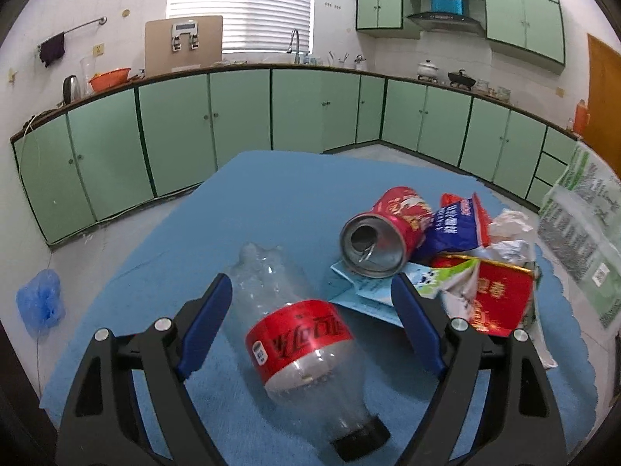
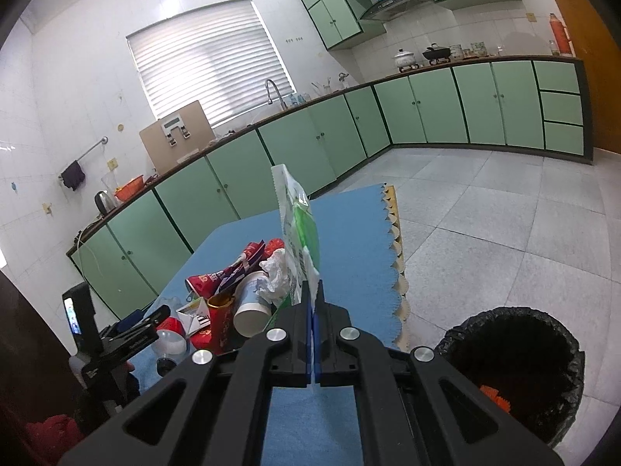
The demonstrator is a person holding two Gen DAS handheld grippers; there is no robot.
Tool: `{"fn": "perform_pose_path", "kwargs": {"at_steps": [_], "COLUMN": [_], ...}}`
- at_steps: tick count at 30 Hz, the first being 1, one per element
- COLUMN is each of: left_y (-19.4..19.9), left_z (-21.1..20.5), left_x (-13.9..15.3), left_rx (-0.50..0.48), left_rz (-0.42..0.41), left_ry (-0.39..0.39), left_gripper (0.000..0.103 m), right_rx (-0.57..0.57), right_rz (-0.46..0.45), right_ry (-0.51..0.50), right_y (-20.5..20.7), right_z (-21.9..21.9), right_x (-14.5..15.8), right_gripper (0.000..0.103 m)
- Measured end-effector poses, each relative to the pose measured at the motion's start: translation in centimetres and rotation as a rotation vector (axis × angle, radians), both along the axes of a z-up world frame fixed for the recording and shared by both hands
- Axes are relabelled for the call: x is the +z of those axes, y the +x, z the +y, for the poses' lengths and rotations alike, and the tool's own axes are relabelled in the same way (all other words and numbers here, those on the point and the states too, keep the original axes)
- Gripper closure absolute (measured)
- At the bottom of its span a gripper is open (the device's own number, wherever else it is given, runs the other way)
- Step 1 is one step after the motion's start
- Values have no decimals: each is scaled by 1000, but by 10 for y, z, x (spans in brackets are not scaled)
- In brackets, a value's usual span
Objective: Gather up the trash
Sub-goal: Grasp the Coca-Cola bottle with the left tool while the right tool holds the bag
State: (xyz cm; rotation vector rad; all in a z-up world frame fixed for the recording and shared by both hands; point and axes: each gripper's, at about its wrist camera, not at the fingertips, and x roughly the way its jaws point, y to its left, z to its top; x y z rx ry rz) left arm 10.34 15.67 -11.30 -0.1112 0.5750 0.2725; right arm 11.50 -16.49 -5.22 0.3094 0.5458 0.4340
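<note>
Pale green cabinet doors run along under a dark countertop, wrapping the corner of the room. Far left on that counter, a steel kettle stands beside an orange plastic basin. A tan board leans upright against the white slatted window blind. To the right, a curved chrome tap, then a white lidded pot and a black wok beneath the range hood. A dark cloth hangs from the wall rail.
</note>
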Motion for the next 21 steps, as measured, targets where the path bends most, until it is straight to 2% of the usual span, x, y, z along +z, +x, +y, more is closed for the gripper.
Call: {"fn": "perform_pose_path", "kwargs": {"at_steps": [13,21], "left_y": [20,14], "left_z": [22,34], "left_x": [-34,-36], "left_rx": [68,78], "left_rz": [123,122], "left_ry": [-38,-121], "left_gripper": [22,33], "right_rx": [3,7], "right_rz": [16,16], "right_ry": [7,12], "right_y": [4,4], "right_z": [2,3], "right_x": [-5,-5], "right_gripper": [102,102]}}
